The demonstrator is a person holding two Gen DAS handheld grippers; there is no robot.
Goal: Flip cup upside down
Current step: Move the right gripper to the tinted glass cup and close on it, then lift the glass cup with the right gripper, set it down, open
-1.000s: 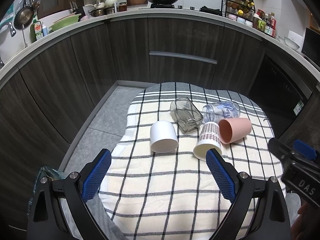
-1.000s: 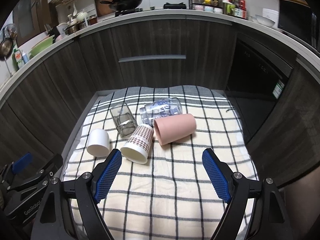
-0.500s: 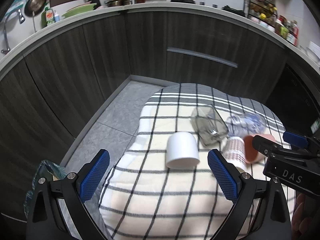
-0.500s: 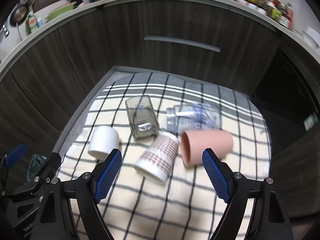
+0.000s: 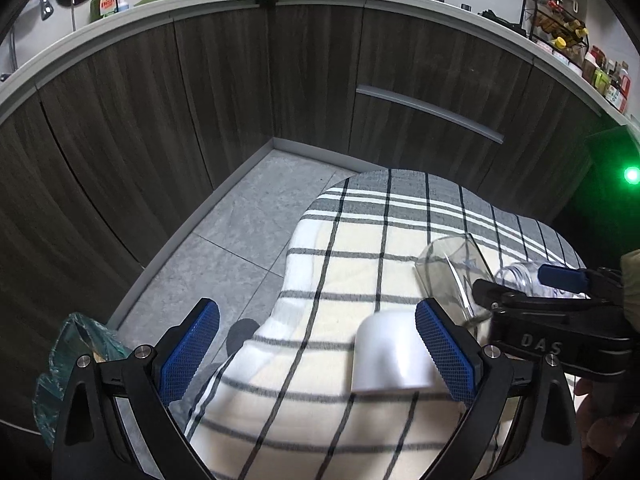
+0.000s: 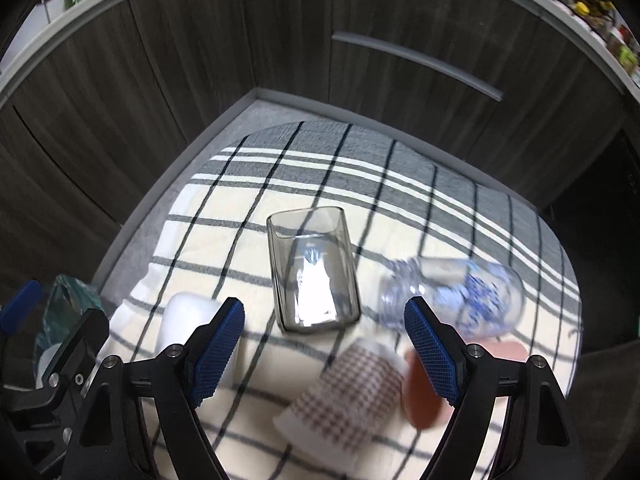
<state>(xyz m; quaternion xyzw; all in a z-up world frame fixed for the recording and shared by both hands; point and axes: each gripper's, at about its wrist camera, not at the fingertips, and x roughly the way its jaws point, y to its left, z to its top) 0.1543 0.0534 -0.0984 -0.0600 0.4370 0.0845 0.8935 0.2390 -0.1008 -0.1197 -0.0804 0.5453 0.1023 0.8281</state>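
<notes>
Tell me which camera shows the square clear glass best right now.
The right wrist view. The square clear glass lies on its side there, seen whole, between and beyond the open right gripper. In the left wrist view the same glass sits at the right and is partly hidden behind the other gripper's black body.

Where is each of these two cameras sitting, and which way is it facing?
Left wrist: rides the left tool, looking down its blue fingers at the white cup; the right tool intrudes at right.
Right wrist: rides the right tool, facing the square glass and checked cup.
Shared: the white cup, the square glass, the plaid cloth.
</notes>
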